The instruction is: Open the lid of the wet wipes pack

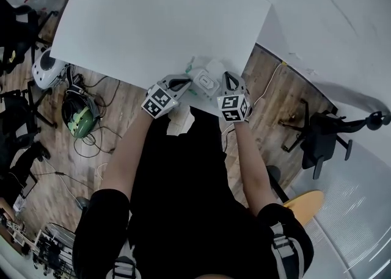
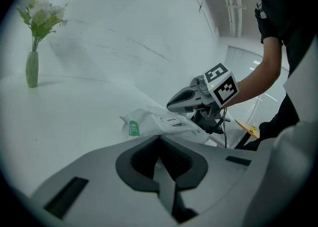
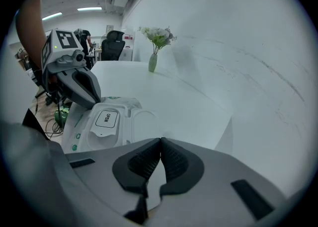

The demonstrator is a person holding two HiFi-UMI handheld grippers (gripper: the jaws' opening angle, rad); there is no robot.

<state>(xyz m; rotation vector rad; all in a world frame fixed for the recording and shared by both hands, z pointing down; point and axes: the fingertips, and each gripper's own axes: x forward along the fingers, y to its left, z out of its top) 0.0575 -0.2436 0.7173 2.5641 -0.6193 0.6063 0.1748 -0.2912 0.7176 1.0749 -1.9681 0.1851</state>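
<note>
Soft white film under a stiff plastic lid [image 3: 106,120]: the wet wipes pack [image 1: 204,82] lies at the counter's [image 1: 153,21] near edge, mid-frame in the head view, lid shut. It looks light and apt to slide (the film probably squashes), so I would pin the body and lift the lid's tab. Flanking it, the left hand-held gripper [image 2: 159,140] and right hand-held gripper [image 3: 160,142] have their jaws together, empty.

Flower vase [image 2: 32,69] on wht table [image 1: 153,21]
</note>
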